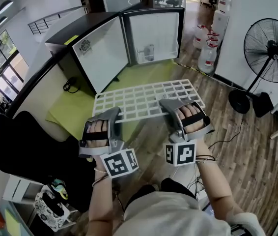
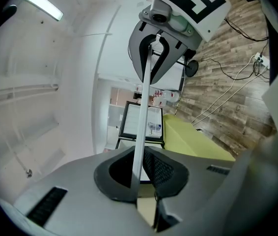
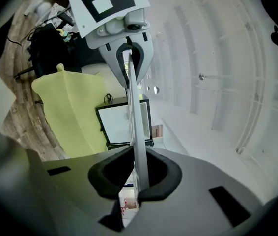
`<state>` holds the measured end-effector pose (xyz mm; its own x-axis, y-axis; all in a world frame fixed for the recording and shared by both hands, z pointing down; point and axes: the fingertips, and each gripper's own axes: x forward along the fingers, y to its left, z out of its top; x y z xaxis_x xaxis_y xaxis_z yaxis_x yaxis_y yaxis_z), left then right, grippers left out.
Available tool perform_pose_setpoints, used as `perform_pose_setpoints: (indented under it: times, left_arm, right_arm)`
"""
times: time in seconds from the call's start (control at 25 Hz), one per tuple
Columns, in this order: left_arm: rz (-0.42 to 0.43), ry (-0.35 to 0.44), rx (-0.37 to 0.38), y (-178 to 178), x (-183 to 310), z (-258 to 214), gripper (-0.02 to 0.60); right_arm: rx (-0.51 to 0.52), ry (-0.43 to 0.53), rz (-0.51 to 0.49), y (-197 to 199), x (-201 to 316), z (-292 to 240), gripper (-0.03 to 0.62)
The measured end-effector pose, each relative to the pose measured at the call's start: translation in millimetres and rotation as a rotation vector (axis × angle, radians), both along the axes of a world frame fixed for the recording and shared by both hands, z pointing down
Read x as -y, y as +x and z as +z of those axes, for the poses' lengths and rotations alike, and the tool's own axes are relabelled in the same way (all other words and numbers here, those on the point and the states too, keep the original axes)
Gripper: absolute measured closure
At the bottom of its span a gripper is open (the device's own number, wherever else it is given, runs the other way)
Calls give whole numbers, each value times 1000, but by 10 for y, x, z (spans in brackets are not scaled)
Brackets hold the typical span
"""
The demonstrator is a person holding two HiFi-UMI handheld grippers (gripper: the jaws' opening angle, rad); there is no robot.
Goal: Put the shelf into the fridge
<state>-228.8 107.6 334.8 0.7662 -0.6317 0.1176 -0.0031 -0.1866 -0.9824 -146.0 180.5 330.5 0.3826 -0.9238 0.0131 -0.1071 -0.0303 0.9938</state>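
**Carrying stage.** The white wire-grid shelf is hanging in the air above the yellow-green floor mat. It is near the small black fridge, not yet inside it, and the fridge's white-lined door is standing open. The left gripper and right gripper are each clamping the shelf's near rim, jaws pinching narrowly on the thin frame. Lifting appears done; insertion is remaining. The shelf is lying roughly flat, its long axis running left to right across the person and its far long edge facing the fridge.

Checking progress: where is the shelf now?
Head view, centre: shelf gripped by left gripper and right gripper, above the green mat, just short of the fridge.
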Motion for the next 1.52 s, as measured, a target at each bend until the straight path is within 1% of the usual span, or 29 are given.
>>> perform_pose_setpoints:
  times: [0.24,0.4,0.56,0.76,1.0,1.12,1.28,1.52]
  left_arm:
    - [-6,-16,16,83,152,113,532]
    - [-37,-11,28,269,343,159,532]
    - [-87,-6,42,543,560,226,533]
    - [-152,-14,43,1061,795,209,532]
    - [-243,3,6,1656,999,49,532]
    - [-285,7,-10,1919,1051,47,532]
    - [-340,14,-12,2139,1150,38,533]
    - [-408,-2,23,2238,1271,87,532]
  right_arm:
    - [10,-7,-12,90,161,110,549]
    - [18,-5,-38,293,373,176,549]
    - [16,-7,-86,598,633,244,551]
    - [-8,-19,-154,1150,923,212,553]
    - [-31,5,-255,1800,1222,49,554]
    - [-39,7,-298,2083,1321,41,554]
    - [-31,19,-352,2328,1478,47,554]
    - [5,14,-416,2449,1667,130,554]
